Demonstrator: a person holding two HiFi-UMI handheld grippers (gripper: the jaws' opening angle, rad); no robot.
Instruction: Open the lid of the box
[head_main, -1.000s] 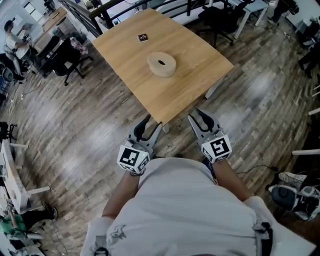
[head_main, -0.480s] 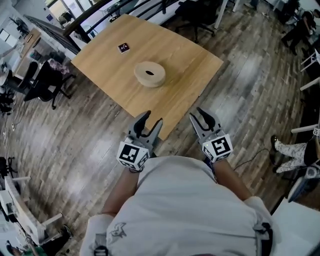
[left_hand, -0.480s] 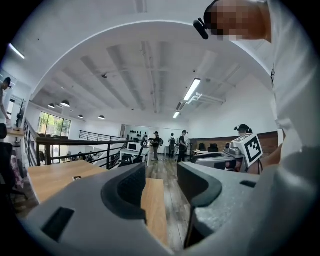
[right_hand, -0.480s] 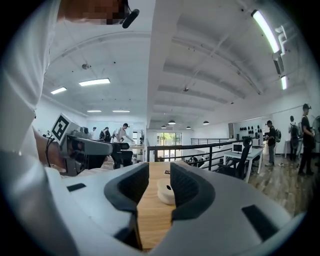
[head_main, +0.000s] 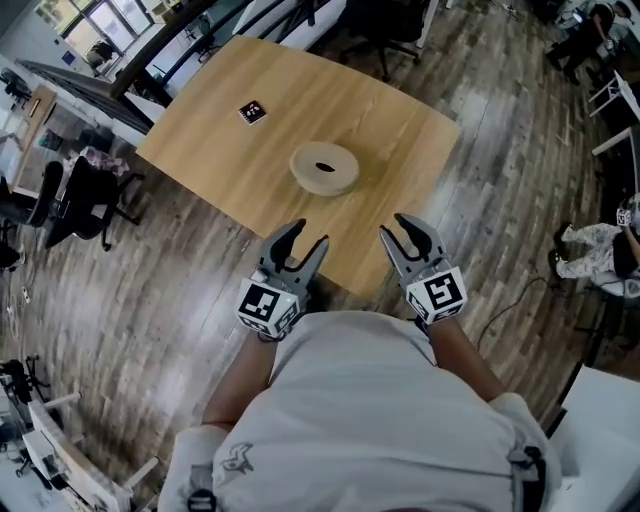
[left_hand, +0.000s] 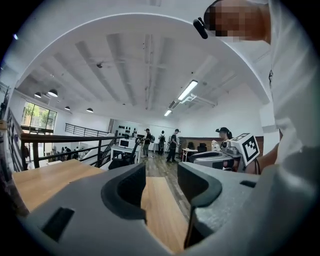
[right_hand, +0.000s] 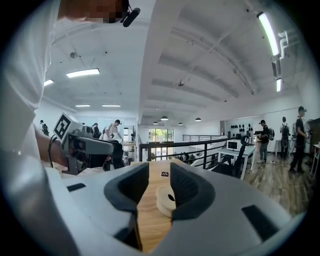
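Note:
A round, pale wooden box (head_main: 325, 168) with a dark hole in its lid lies in the middle of a light wooden table (head_main: 390, 120). Both grippers hover at the table's near edge, short of the box. In the head view my left gripper (head_main: 303, 243) stands open and empty, and so does my right gripper (head_main: 403, 230). The right gripper view shows the box (right_hand: 165, 200) farther off, framed between that gripper's (right_hand: 160, 187) spread jaws without touching them. In the left gripper view only bare tabletop (left_hand: 160, 210) lies beyond my left gripper (left_hand: 161, 182).
A small black marker card (head_main: 252, 112) lies on the table beyond the box. Office chairs (head_main: 85, 195) stand to the left, and a cable (head_main: 510, 305) runs over the wooden floor at right. A railing (right_hand: 200, 147) and people are in the background.
The table and box have come nearer and shifted in the head view. Both grippers have moved forward and now reach the table's near edge, with their jaws unchanged.

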